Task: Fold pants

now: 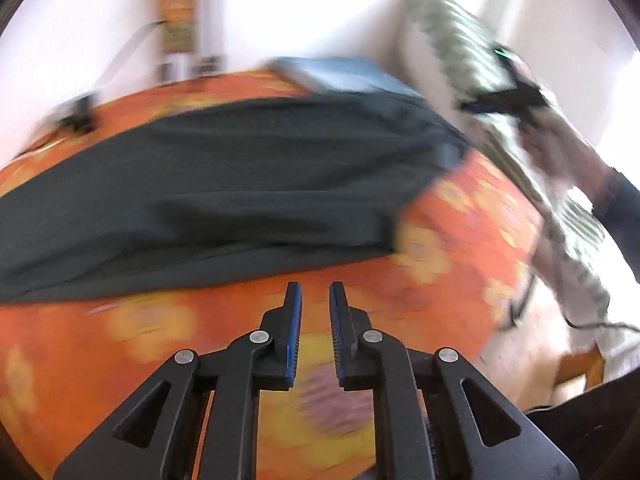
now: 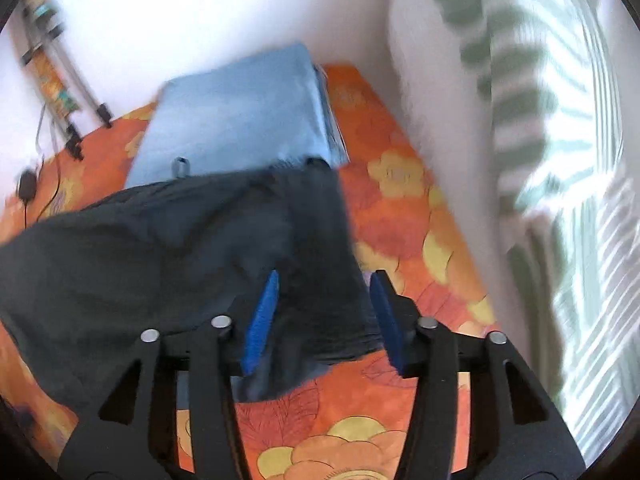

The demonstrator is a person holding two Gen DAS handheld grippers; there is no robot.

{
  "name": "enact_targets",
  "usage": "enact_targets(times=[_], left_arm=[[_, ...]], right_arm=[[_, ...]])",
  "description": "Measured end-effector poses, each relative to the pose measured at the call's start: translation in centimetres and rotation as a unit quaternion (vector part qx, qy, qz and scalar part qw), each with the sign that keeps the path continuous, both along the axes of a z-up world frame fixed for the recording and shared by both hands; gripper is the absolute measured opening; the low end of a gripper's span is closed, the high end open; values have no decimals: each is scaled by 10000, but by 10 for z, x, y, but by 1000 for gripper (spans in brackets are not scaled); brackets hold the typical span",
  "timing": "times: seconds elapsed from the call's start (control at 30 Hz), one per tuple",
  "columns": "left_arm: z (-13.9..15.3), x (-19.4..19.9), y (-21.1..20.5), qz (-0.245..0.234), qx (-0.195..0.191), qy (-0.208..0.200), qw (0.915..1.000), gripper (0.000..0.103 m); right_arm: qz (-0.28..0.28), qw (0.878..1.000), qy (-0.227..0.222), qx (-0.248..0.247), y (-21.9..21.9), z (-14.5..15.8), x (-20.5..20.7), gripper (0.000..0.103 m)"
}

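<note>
The surface is a bed with an orange cover (image 2: 404,216) printed with big yellow and orange flowers. It stands in the corner of a room with white walls (image 2: 200,12). On the right side a curtain (image 2: 520,92) with green leaf stripes hangs close to the bed edge. Both views are blurred.

The dark pants (image 1: 224,176) lie spread flat across the bed, with soft wrinkles. In the right wrist view one end of the pants reaches toward the camera and lies under the right tool (image 2: 324,292).

Behind the pants there is a folded light blue cloth (image 2: 240,120); the far edge of the pants touches or overlaps it. Near the wall stand metal tripod legs (image 2: 80,92), and a black cable (image 2: 44,196) lies on the cover.

The left tool (image 1: 315,292) is above bare cover just beside the near edge of the pants, with its fingers a little apart and nothing between them. The right tool has its fingers wide apart over the pants end.
</note>
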State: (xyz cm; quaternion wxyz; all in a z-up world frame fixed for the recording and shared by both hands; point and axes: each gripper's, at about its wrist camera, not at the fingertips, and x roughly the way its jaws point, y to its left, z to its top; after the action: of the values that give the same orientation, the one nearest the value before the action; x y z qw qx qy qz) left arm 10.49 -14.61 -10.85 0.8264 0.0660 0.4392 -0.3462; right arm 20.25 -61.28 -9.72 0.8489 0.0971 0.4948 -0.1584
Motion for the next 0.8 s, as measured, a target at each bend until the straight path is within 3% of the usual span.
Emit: enact_targets(times=[0.17, 0.23, 0.4, 0.53, 0.67, 0.8], left_arm=[[6, 35, 85, 1130, 273, -186, 9930, 16], [6, 50, 120, 1557, 327, -183, 9871, 27], [5, 87, 209, 2706, 326, -248, 9618, 30], [-3, 122, 271, 3455, 111, -84, 9383, 44], [-14, 154, 313, 4015, -53, 45, 9158, 45], [-23, 173, 330, 4321, -183, 157, 9015, 45]], right_arm=[[949, 9946, -398, -131, 65, 38, -12, 51], [1376, 9892, -499, 4, 96, 44, -18, 51], [2650, 9622, -533, 325, 184, 41, -41, 51], [3370, 9392, -311, 585, 238, 19, -56, 51], [3697, 9269, -115, 636, 274, -3, -67, 51], [3772, 9230, 68, 752, 294, -21, -70, 51]])
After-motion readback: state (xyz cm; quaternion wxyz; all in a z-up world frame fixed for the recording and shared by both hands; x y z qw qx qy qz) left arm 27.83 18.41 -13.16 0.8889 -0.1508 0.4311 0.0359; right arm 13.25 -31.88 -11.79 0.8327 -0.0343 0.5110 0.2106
